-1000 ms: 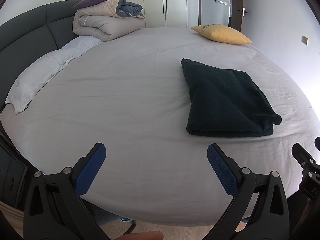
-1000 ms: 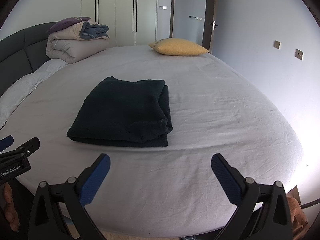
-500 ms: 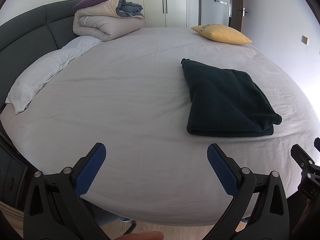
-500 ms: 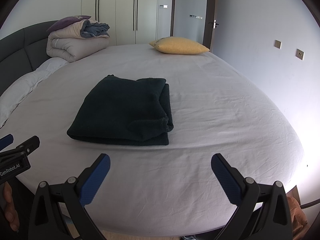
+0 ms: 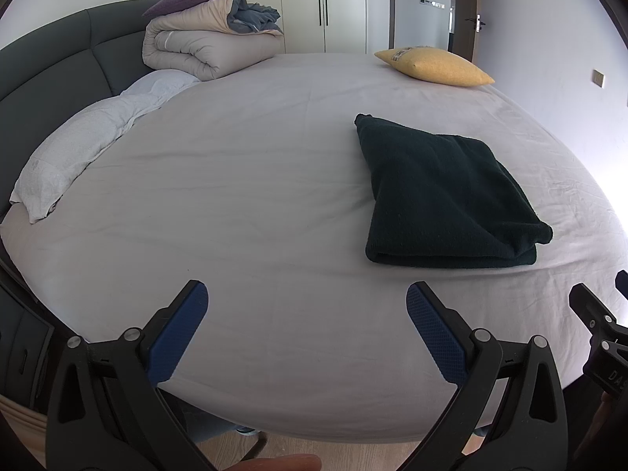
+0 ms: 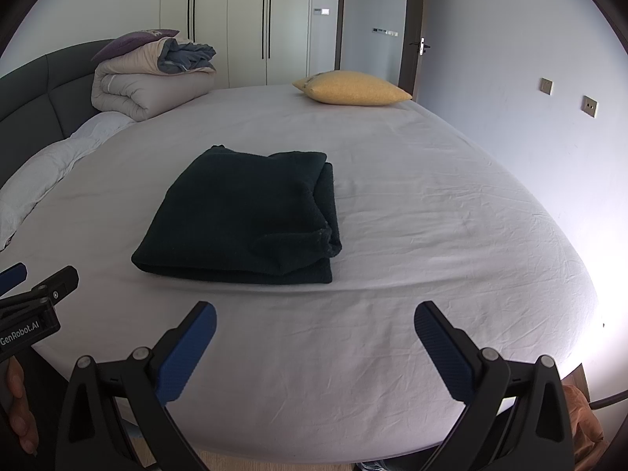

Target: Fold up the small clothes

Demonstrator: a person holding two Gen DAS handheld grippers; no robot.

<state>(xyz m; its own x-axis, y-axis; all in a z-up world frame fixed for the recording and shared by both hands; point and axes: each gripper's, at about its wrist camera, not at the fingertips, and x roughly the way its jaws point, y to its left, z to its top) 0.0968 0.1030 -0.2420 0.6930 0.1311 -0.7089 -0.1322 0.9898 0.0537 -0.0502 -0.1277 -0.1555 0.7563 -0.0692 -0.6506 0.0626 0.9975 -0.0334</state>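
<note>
Folded dark garment (image 6: 243, 216) on bed (image 6: 431, 235) — both tools (empty) spread wide.

left gripper (image 5: 306, 306): wide open, empty, over the bed (image 5: 255, 204) edge
dark garment (image 5: 443, 196): folded, lying off to the right

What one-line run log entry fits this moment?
left gripper: open | right gripper: open | dark green garment: folded, on bed
</note>
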